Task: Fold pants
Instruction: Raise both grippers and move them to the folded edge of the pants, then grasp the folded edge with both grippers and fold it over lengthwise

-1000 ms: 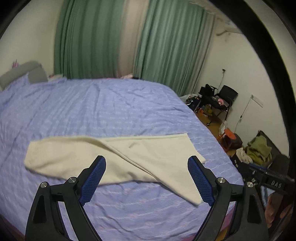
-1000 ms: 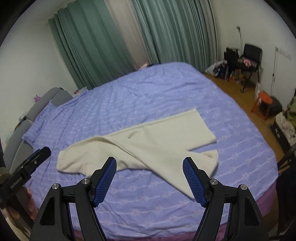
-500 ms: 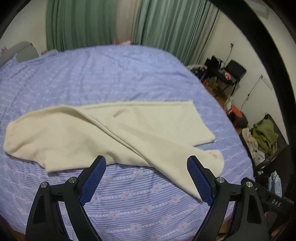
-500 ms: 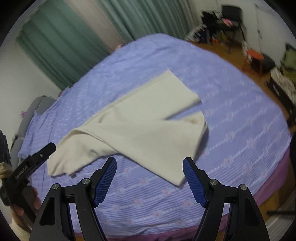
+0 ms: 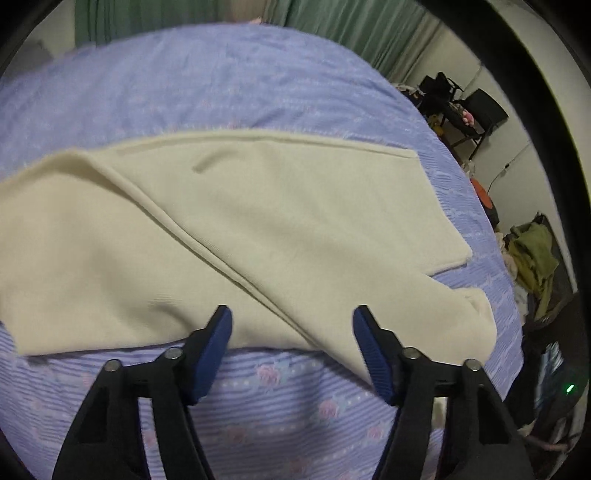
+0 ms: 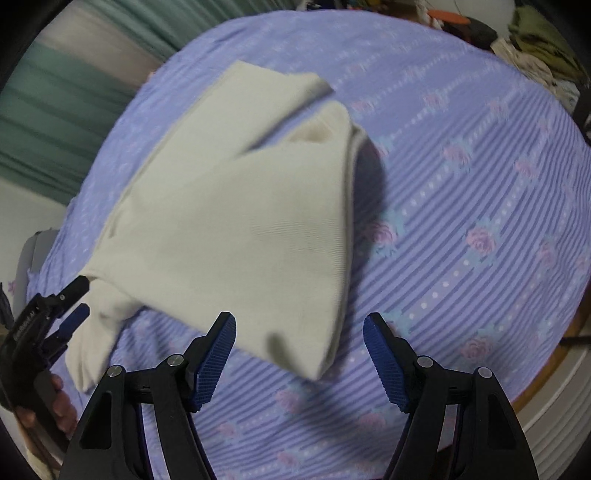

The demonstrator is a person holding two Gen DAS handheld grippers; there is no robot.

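Note:
Cream pants (image 5: 229,229) lie flat on the purple bedspread (image 5: 288,398), one leg crossed over the other. My left gripper (image 5: 291,325) is open and empty, its blue pads just above the near edge of the upper leg. In the right wrist view the pants (image 6: 236,221) fill the middle, with the leg cuffs toward the right. My right gripper (image 6: 299,332) is open and empty, hovering over the near cuff corner. The left gripper (image 6: 70,314) also shows at that view's left edge, beside the pants' far end.
The bed's right edge (image 6: 554,362) drops to a wooden floor. A black chair (image 5: 476,110) and a pile of clothes (image 5: 532,254) stand beyond the bed on the right. Green curtains (image 5: 369,33) hang behind.
Both grippers have come down and forward toward the pants, which now fill much more of each view. Both stay open. The pants have not moved.

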